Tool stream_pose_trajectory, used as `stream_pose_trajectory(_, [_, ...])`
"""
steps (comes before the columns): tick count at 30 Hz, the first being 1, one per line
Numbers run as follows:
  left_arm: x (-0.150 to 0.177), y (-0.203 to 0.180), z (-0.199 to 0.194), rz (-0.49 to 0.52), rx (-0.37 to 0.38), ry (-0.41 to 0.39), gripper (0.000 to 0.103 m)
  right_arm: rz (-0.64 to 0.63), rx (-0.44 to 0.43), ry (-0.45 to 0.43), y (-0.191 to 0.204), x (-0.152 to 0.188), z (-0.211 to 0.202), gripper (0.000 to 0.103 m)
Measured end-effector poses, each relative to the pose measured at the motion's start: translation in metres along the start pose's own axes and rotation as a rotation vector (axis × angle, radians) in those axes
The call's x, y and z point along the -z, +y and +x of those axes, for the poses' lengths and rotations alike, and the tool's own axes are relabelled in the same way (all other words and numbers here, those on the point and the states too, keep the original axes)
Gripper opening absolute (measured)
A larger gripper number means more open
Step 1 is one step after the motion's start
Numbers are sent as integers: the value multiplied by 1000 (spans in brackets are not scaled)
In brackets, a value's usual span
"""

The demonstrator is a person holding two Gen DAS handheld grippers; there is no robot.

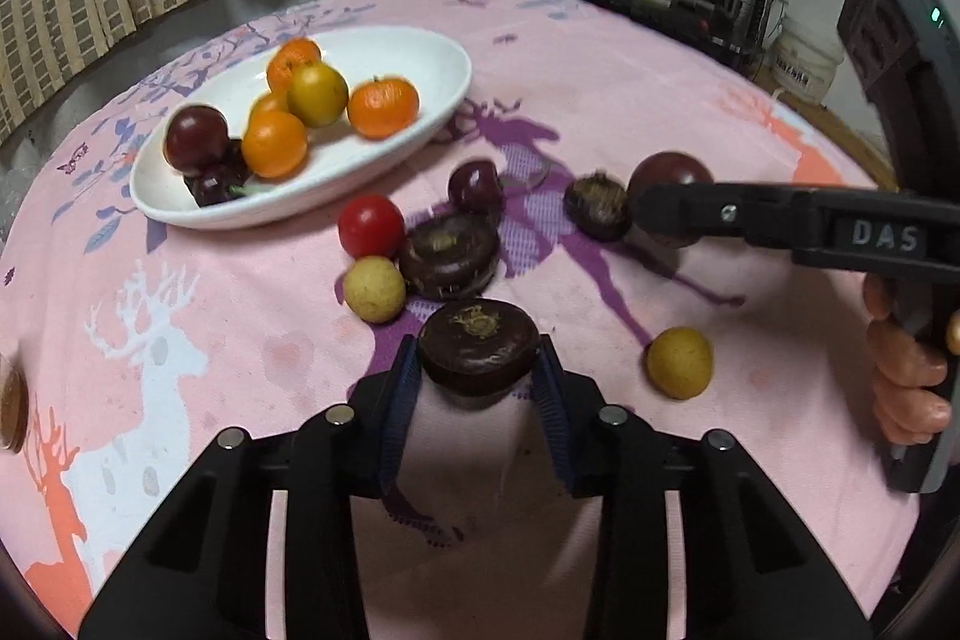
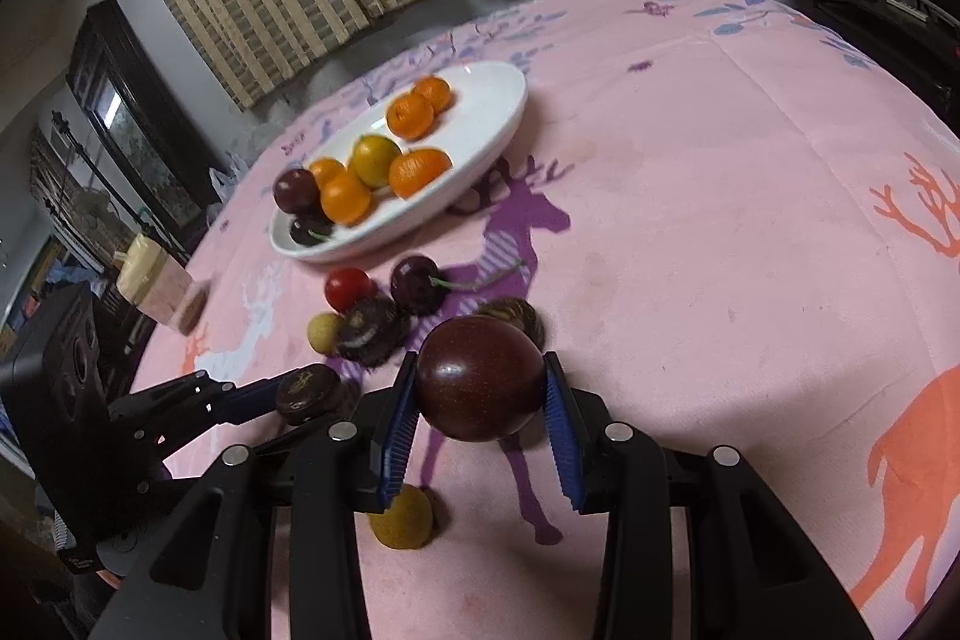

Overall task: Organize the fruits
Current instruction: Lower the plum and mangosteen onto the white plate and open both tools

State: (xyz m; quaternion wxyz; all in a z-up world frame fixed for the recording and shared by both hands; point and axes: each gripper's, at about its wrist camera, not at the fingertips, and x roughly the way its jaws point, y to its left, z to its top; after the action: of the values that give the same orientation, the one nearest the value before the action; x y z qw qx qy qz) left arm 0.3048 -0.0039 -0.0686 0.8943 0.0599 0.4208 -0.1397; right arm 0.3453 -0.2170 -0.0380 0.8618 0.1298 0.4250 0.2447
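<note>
My left gripper (image 1: 477,376) is shut on a flat dark brown water chestnut (image 1: 478,353), held just above the pink cloth; it also shows in the right wrist view (image 2: 307,393). My right gripper (image 2: 480,400) is shut on a round dark red plum (image 2: 480,377), which shows in the left wrist view (image 1: 671,178) behind the gripper's finger. A white oval plate (image 1: 414,64) holds several oranges, a yellow-green fruit, a dark plum and cherries.
Loose on the cloth lie a red tomato (image 1: 371,225), a cherry (image 1: 476,185), two more water chestnuts (image 1: 449,254) (image 1: 597,208) and two yellow longans (image 1: 374,289) (image 1: 679,361). A pink cup (image 2: 157,289) stands at the table's left edge. Dark furniture is behind.
</note>
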Motion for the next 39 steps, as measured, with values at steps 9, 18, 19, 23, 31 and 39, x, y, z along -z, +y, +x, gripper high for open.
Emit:
stream_pose_trajectory(9, [-77,72,-16,-254,-54,-209,38,-22,-10,-120,30,-71,33,40])
stream_pose_trajectory(18, [-116,117,26,-320,-162,-164,39,-90,71,-58,40,-114,98,42])
stream_pose_trajectory(19, [-115,117,27,-322,-169,-159,53,-97,73,-51,40,-112,98,42])
stream_pose_trajectory(23, [-111,113,9,-352,-195,-220,94,-91,48,-58,37,-108,81,57])
stream_pose_trajectory(31, [-74,98,-27,-348,-252,-230,98,-229,143,-100,50,-78,25,61])
stream_pose_trajectory(39, [-30,98,-42,-398,-207,-184,98,-304,257,42,36,-25,31,61])
